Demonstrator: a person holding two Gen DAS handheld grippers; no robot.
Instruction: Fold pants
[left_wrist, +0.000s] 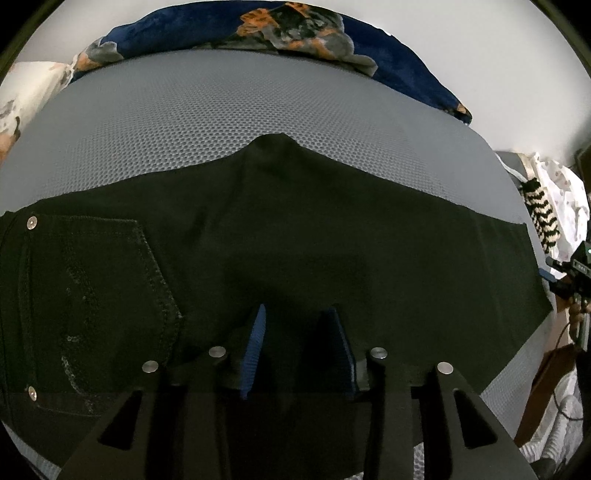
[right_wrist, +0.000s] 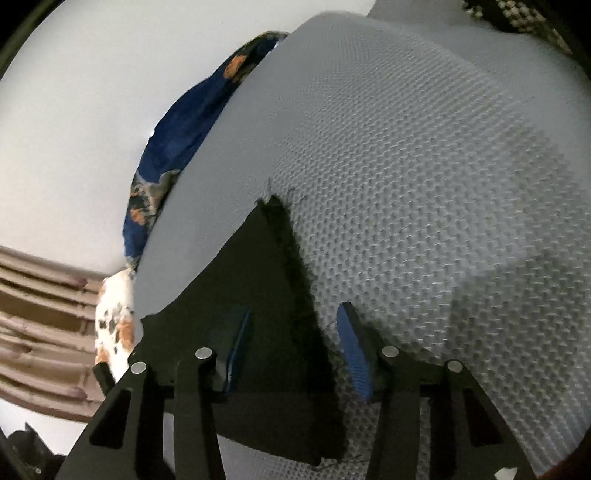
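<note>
Black pants (left_wrist: 280, 236) lie flat on the grey mesh mattress (left_wrist: 221, 118), left gripper (left_wrist: 295, 343) released above them, right gripper (right_wrist: 295, 343) released astride their hem at six o'clock

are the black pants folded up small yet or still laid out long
Laid out long: the black pants lie flat across the grey mesh mattress, pocket to hem.

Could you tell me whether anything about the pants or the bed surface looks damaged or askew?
The hem of the black pants looks frayed, with loose threads straying onto the grey mesh mattress. In the left wrist view the crotch juts out as a peak, so the upper edge isn't straight.
</note>
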